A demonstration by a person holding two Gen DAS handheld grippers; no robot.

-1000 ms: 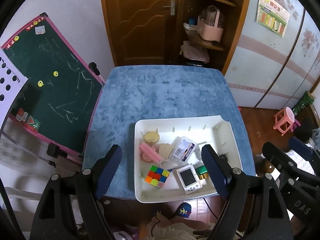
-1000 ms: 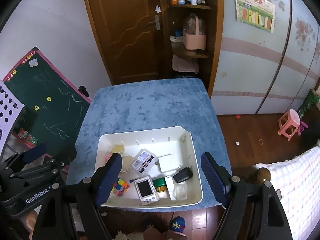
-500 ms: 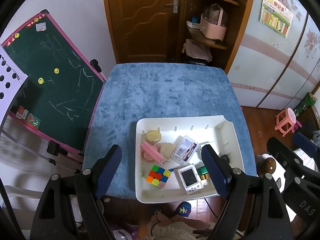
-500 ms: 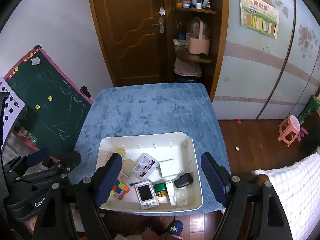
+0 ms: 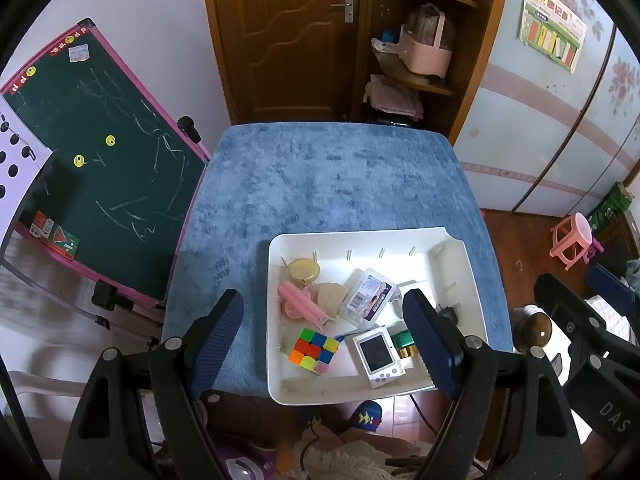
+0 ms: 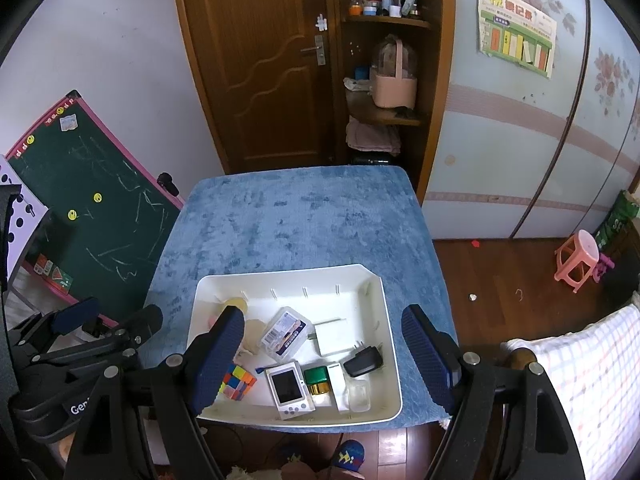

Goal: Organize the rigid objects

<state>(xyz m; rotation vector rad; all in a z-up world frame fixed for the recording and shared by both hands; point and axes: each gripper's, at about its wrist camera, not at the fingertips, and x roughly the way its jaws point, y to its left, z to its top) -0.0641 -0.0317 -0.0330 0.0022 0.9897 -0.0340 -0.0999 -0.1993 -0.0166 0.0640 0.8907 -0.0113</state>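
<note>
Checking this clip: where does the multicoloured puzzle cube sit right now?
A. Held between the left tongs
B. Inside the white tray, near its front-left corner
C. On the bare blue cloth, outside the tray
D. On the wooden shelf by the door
B. The puzzle cube lies on the floor of the white tray near its front-left corner, beside the small white handheld device; neither pair of tongs touches it.

right gripper [image 6: 322,356] jaws apart, empty | white tray [image 6: 390,360] on blue cloth [image 6: 300,224] | green box [image 6: 317,376], maybe tin
</note>
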